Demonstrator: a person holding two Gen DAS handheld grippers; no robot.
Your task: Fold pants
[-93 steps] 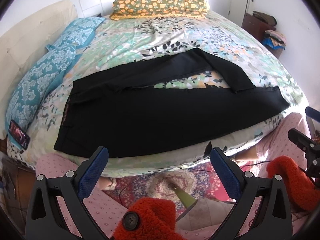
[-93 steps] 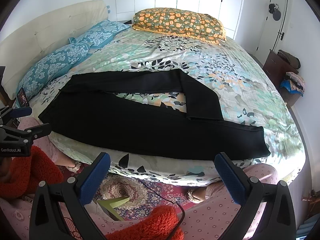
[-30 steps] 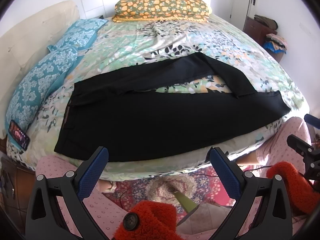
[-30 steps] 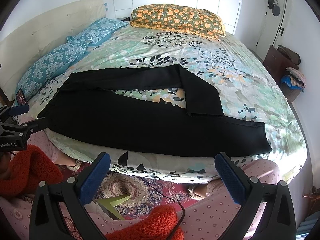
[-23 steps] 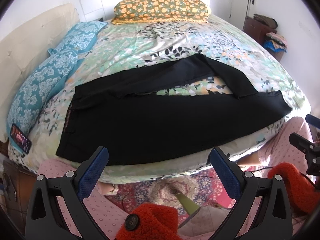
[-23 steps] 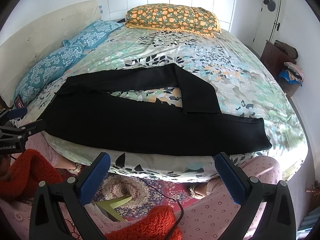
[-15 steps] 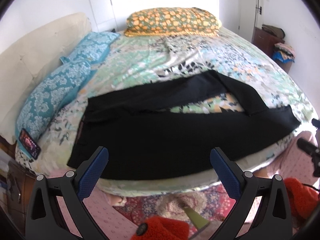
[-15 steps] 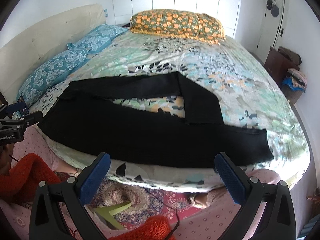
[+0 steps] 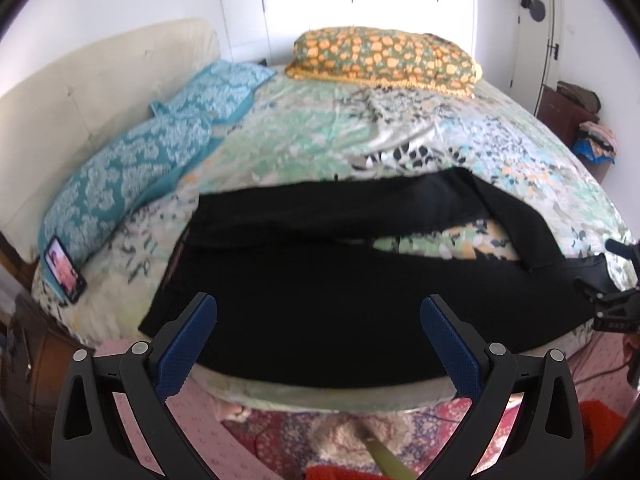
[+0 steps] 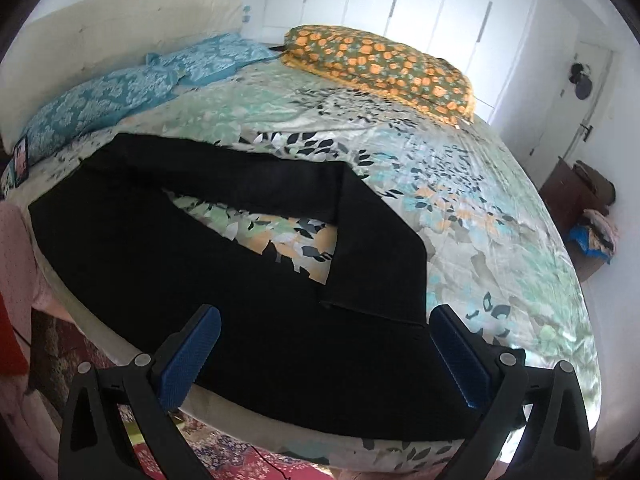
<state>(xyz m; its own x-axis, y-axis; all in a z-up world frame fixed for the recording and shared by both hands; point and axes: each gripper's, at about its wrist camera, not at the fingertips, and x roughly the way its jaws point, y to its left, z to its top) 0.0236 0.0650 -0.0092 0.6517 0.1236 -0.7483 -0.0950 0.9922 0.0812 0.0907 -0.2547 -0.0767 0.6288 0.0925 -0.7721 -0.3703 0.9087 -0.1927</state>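
Black pants [image 9: 340, 300] lie spread on the bed with the waistband at the left. The near leg runs along the bed's front edge; the far leg is bent back over its end at the right [image 10: 376, 256]. My left gripper [image 9: 318, 340] is open and empty, hovering over the near leg close to the waist. My right gripper [image 10: 324, 360] is open and empty above the near leg by its hem; it also shows at the right edge of the left wrist view [image 9: 612, 304].
The bed has a floral green sheet [image 10: 460, 184]. Two blue pillows [image 9: 132, 176] and a phone [image 9: 64, 276] lie at the left, an orange floral pillow [image 9: 384, 60] at the back. A patterned rug [image 9: 304, 436] lies below the bed's front edge. A dresser with clothes [image 10: 588, 208] stands right.
Both grippers have moved forward and up towards the bed, so the pants now sit between their fingers in view. The pants have not moved. Both stay open.
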